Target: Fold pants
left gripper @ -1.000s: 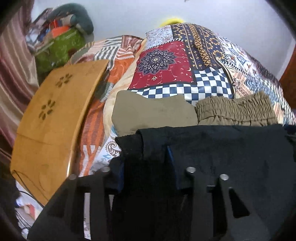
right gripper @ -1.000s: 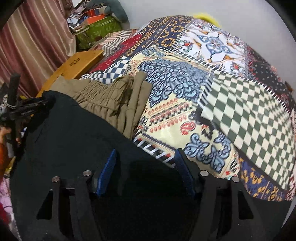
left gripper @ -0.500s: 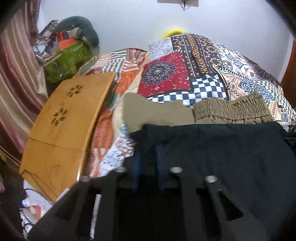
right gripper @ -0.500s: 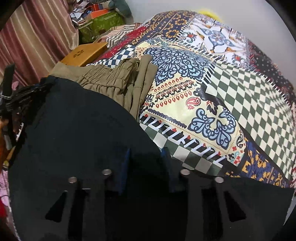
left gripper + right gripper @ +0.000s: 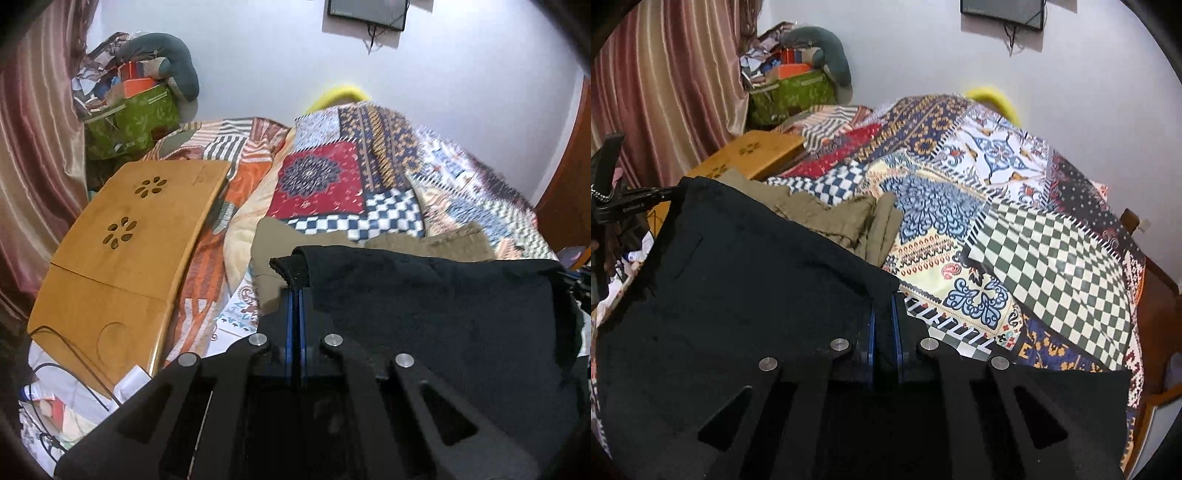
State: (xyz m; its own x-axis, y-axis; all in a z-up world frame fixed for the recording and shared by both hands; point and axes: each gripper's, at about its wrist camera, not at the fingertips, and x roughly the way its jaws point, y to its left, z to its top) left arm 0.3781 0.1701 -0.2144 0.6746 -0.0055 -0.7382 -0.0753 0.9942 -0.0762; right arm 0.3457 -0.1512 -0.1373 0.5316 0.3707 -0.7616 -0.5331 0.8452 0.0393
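Black pants [image 5: 436, 306] hang stretched between my two grippers, lifted above the bed. My left gripper [image 5: 295, 295] is shut on the pants' left top corner. My right gripper [image 5: 884, 306] is shut on the right top corner of the same black pants [image 5: 738, 280]. The left gripper also shows at the far left of the right wrist view [image 5: 631, 206]. The lower part of the pants is hidden below both views.
Folded olive pants [image 5: 424, 243] lie on the patchwork quilt [image 5: 321, 181] just beyond the black pants, also seen in the right wrist view [image 5: 842, 218]. A wooden lap table [image 5: 122, 251] lies at the left. Curtains [image 5: 665, 92] and clutter stand behind.
Both grippers have closed on the black pants' top edge and lifted it; the views have tilted up, showing more of the wall.
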